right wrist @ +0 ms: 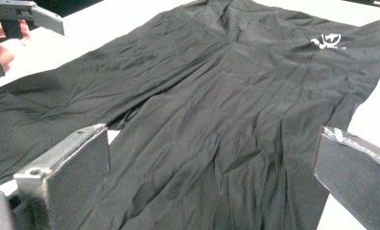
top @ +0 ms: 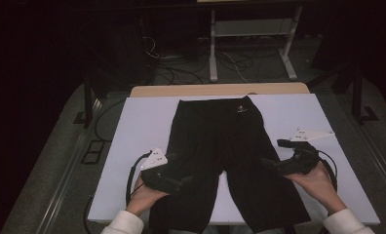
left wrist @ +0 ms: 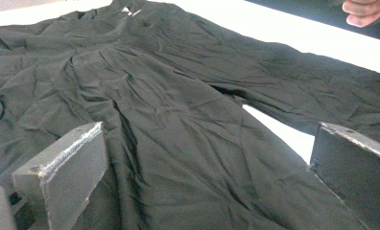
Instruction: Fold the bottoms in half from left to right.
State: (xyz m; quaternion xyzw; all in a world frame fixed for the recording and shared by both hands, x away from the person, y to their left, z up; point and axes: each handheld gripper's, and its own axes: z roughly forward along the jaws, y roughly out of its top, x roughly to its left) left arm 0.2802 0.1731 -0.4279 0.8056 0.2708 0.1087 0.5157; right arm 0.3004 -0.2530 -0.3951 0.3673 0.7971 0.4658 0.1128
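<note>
Black trousers (top: 225, 156) lie flat on the white table (top: 142, 122); left gripper (top: 179, 184) and right gripper (top: 274, 165) hover over the legs, jaws apart. Pinching one layer could bunch the creased fabric

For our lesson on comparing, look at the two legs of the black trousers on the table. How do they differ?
The left leg lies under the left gripper, while the right leg lies under the right gripper. The left leg runs almost straight toward the person; the right leg slants outward. The right leg's side carries the white logo near the waist; the left has none. Both are black, creased and flat on the white table.
</note>
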